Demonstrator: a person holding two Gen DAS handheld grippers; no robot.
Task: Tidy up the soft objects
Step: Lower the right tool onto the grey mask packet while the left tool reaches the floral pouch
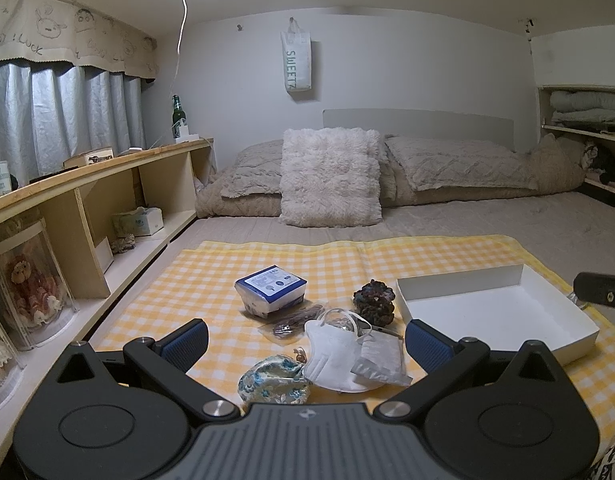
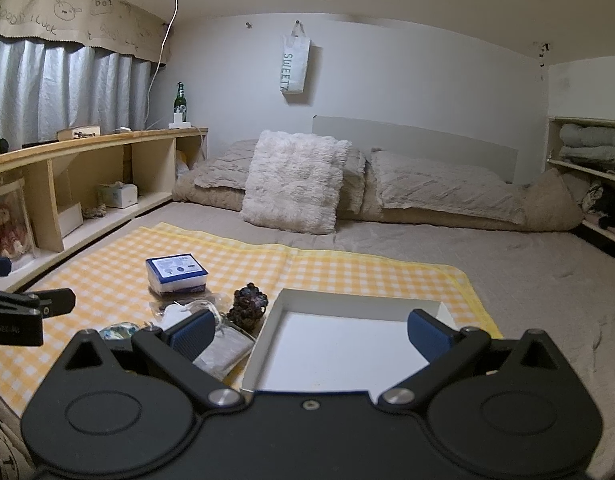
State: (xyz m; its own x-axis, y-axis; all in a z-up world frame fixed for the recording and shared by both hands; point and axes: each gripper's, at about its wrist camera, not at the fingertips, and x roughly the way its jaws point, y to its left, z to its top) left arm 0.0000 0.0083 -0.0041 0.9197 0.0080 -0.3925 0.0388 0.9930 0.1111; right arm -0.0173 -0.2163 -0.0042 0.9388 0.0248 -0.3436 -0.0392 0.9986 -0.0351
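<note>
On a yellow checked cloth lie a blue-and-white tissue pack, a dark scrunchie, a white face mask, a grey wrapped mask, a clear packet and a floral pouch. My left gripper hovers open above the masks and holds nothing. An empty white box sits to the right. My right gripper is open over the white box. In the right wrist view the tissue pack and scrunchie lie left of it.
The cloth lies on a beige bed with a fluffy pillow and a folded quilt at the head. A wooden shelf unit runs along the left, with a bottle on top. More shelves stand at right.
</note>
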